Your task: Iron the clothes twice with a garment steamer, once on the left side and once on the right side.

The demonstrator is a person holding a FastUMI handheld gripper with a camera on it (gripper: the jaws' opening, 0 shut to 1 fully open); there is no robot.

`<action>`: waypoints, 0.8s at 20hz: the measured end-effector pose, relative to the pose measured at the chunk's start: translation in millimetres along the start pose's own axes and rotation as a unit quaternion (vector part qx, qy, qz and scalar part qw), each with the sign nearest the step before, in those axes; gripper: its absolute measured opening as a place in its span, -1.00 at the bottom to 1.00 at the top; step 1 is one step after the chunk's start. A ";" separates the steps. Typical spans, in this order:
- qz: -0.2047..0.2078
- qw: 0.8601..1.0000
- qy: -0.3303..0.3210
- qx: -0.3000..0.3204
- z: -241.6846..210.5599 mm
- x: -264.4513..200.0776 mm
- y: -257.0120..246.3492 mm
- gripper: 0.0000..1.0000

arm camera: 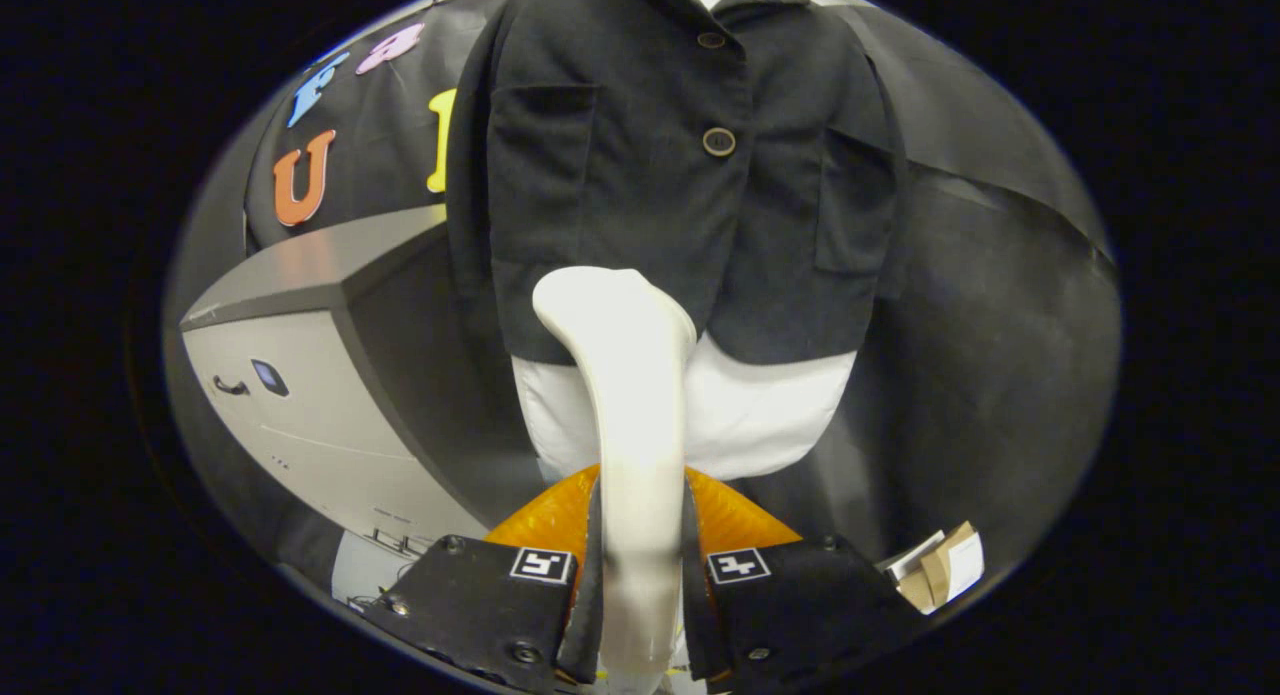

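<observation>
Hand-held gripper (640, 575) is clamped on the garment steamer (625, 395): both fingers press against the sides of its white handle, one on each side, and the handle stands upright between them. From the fingers the steamer rises and bends forward at the top, and its rounded head sits in front of the lower edge of the black jacket (680, 165), a little toward the jacket's left half as seen from the gripper. I cannot tell whether the head touches the cloth or is only just before it.

The jacket hangs straight ahead, beyond the fingers, with its front closed by round brown buttons (718, 141) down the middle and a flat pocket on each side. Under the jacket's hem a white garment (760, 415) shows, hanging lower than the jacket and partly hidden behind the steamer.

Something orange (545, 520) shows just behind the fingers, at both sides of the handle. To the left of the jacket stands a grey cabinet (300, 395) with a dark handle on its front. To the right, near the right finger, lie some pieces of cardboard and white paper (940, 570). Black cloth covers the wall behind all of this.
</observation>
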State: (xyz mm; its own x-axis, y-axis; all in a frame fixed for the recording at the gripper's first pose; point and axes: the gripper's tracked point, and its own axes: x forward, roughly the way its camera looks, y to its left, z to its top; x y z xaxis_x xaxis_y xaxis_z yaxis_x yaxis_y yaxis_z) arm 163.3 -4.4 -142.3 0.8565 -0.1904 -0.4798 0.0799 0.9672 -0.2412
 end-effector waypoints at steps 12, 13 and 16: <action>-0.027 0.995 -0.058 0.075 47.2 -59.5 -26.2 -0.28; -0.035 0.992 -0.076 0.090 63.1 -72.2 -36.7 -0.28; -0.077 0.980 -0.140 0.122 110.1 -115.2 -84.6 -0.28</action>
State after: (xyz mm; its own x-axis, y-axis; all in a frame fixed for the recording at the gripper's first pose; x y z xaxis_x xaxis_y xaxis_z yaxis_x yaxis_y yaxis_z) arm 114.0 -45.8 26.2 0.9283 -0.3170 -0.1946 0.3098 0.9484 -0.0672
